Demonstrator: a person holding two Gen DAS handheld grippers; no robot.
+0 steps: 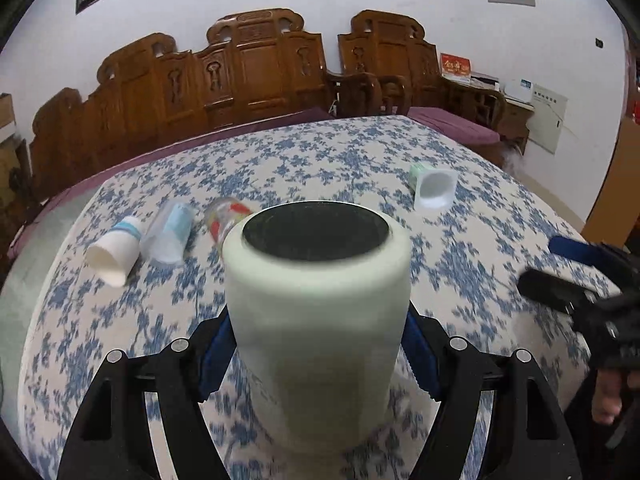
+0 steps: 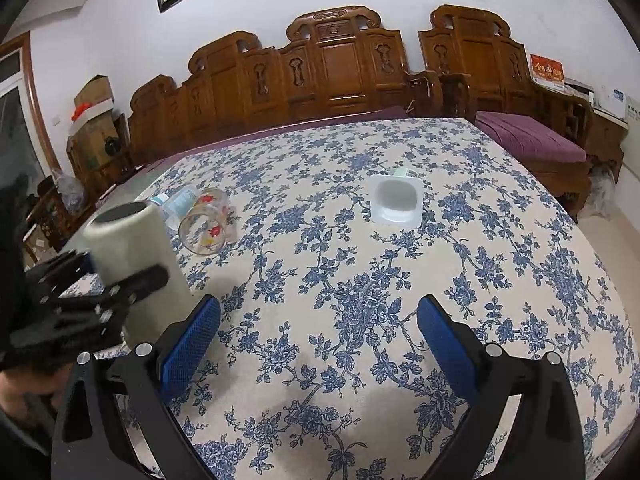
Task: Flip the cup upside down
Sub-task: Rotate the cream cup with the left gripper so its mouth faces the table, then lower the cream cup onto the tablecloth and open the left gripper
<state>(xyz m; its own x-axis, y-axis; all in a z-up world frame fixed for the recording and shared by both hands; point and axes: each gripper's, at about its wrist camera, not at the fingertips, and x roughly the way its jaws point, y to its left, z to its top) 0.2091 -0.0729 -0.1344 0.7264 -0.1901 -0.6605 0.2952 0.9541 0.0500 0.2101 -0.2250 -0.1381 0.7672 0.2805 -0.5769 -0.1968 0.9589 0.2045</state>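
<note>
A pale green cup (image 1: 316, 320) with a dark end face on top stands roughly upright between the blue pads of my left gripper (image 1: 316, 356), which is shut on its sides just above the tablecloth. It also shows at the left of the right wrist view (image 2: 132, 256), held by the left gripper (image 2: 120, 292). My right gripper (image 2: 318, 340) is open and empty over the floral cloth; it shows at the right edge of the left wrist view (image 1: 568, 272).
On the blue floral tablecloth (image 2: 400, 280) lie a square white cup on its side (image 2: 396, 200), a painted glass (image 2: 204, 224), a clear plastic cup (image 1: 170, 236) and a white paper cup (image 1: 116, 250). Carved wooden benches (image 1: 248, 76) stand behind the table.
</note>
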